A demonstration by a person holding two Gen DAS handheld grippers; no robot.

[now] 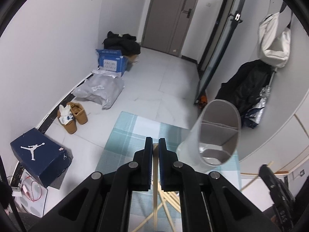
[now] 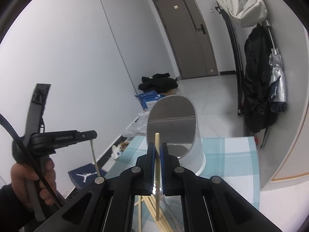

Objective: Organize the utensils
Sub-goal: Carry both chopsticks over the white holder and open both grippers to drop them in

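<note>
Still short of the white holder (image 2: pixel 173 127): right gripper (image 2: pixel 158 150) clamped on a chopstick (image 2: pixel 157 141) pointing at its mouth just beyond, left gripper (image 1: pixel 155 147) likewise clenched on another chopstick (image 1: pixel 155 166), holder far-right.

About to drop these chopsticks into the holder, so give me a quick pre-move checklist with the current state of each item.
1. Left gripper shut on a chopstick: ok.
2. Right gripper shut on a chopstick: ok.
3. Holder upright on the checked cloth: ok.
4. Holder mouth unobstructed, divider visible: ok.
5. Either chopstick tip over the mouth: cannot tell.
6. Loose chopsticks left on cloth: not ok, more to collect.
</note>
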